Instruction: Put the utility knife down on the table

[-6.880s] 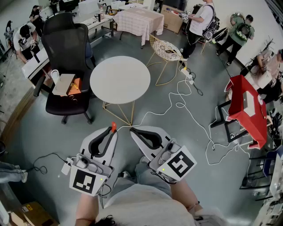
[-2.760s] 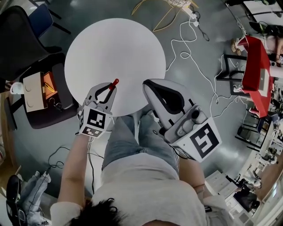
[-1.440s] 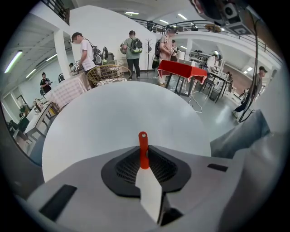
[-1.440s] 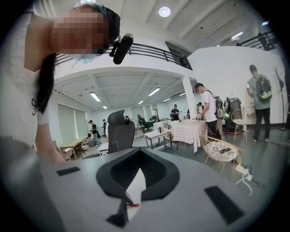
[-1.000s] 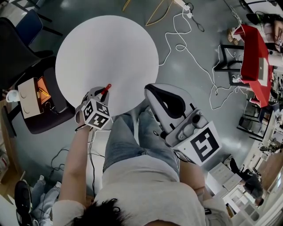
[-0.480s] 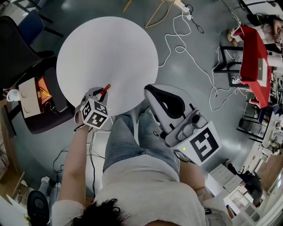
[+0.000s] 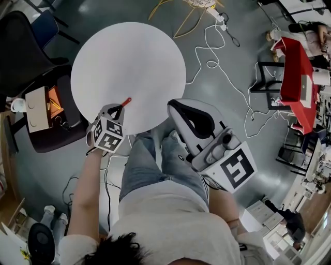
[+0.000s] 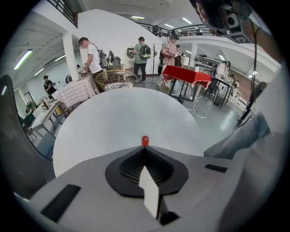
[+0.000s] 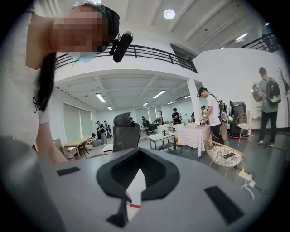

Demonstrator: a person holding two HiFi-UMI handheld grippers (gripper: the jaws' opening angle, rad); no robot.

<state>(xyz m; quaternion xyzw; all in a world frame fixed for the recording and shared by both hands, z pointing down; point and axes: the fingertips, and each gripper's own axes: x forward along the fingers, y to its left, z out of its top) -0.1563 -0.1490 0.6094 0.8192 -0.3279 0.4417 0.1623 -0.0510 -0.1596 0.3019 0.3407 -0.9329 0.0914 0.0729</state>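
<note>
Bright, even indoor light fills all three views, with only faint shadows. In the left gripper view a strip light (image 8: pixel 23 59) glows at 10 o'clock and the white table (image 8: pixel 118 113) looks nearly washed out. The right gripper view shows a round ceiling lamp (image 9: pixel 169 14) at 12 o'clock. Both gripper views curve strongly into black rims, and the left gripper (image 8: pixel 145 147) and right gripper (image 9: pixel 138 150) look soft. In the head view the floor (image 7: pixel 222 93) glints at 12 o'clock.
</note>
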